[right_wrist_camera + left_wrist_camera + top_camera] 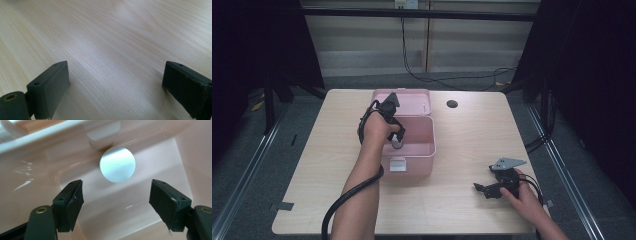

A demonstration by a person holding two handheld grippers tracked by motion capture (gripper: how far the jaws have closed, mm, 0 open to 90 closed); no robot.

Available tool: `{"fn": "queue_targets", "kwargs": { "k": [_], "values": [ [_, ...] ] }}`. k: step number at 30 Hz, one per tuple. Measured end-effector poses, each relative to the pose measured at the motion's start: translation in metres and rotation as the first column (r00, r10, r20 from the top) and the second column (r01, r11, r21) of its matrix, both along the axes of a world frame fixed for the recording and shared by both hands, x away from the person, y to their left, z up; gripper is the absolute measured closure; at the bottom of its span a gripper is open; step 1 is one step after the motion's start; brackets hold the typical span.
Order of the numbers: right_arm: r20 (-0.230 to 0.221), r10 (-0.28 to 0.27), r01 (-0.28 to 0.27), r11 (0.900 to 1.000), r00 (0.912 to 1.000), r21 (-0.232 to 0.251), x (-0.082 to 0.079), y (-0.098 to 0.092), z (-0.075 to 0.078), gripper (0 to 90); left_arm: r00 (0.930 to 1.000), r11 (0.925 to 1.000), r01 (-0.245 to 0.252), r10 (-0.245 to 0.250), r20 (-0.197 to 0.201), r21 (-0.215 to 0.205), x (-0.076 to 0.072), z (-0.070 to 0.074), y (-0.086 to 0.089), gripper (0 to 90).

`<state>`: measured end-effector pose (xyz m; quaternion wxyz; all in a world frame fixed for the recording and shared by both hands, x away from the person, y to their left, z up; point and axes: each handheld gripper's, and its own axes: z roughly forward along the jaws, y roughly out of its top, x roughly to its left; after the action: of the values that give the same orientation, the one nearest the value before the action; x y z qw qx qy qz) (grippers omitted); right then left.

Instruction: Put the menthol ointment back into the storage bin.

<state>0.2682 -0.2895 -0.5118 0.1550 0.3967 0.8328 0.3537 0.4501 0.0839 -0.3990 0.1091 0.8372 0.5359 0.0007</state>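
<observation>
Reaching down into the open pink storage box [424, 150], the left tool [117, 195] stands with its jaws wide and nothing between them. A white round cap [117, 164] of some small container sits on the box floor at 12 o'clock from the pads, apart from both, close to the box wall. At 4 o'clock on the counter [452, 200], the right tool [115, 87] rests wide open, holding nothing, well apart from the box; the left one is far nearer.
</observation>
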Motion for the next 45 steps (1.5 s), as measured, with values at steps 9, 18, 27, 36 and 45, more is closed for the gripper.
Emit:
{"fn": "queue_targets", "kwargs": {
  "k": [9, 18, 27, 36, 45],
  "values": [
    [0.000, 0.000, 0.000, 1.000, 1.0000, 0.000, 0.000, 0.000, 0.000, 6.7, 0.9996, 0.9996, 0.029, -0.029, -0.009, 0.000, -0.004, 0.007, -0.001, 23.4],
    [0.000, 0.000, 0.000, 1.000, 1.0000, 0.000, 0.000, 0.000, 0.000, 6.8, 0.9991, 0.9991, 0.041, -0.042, -0.012, -0.013, -0.008, 0.014, 0.005, 22.6],
    [0.000, 0.000, 0.000, 1.000, 1.0000, 0.000, 0.000, 0.000, 0.000, 6.8, 0.9988, 0.9986, 0.049, -0.049, -0.002, -0.022, -0.012, 0.026, 0.010, 22.6],
    [-0.001, -0.001, 0.001, 1.000, 1.0000, 0.000, 0.000, 0.000, 0.000, 6.8, 0.9986, 0.9978, 0.054, -0.054, -0.001, -0.038, -0.018, 0.043, 0.017, 22.8],
    [-0.003, 0.000, 0.000, 1.000, 1.0000, -0.001, 0.000, 0.000, 0.000, 6.8, 0.9988, 0.9972, 0.046, -0.045, 0.016, -0.059, -0.026, 0.062, 0.031, 22.9]
  ]
}}
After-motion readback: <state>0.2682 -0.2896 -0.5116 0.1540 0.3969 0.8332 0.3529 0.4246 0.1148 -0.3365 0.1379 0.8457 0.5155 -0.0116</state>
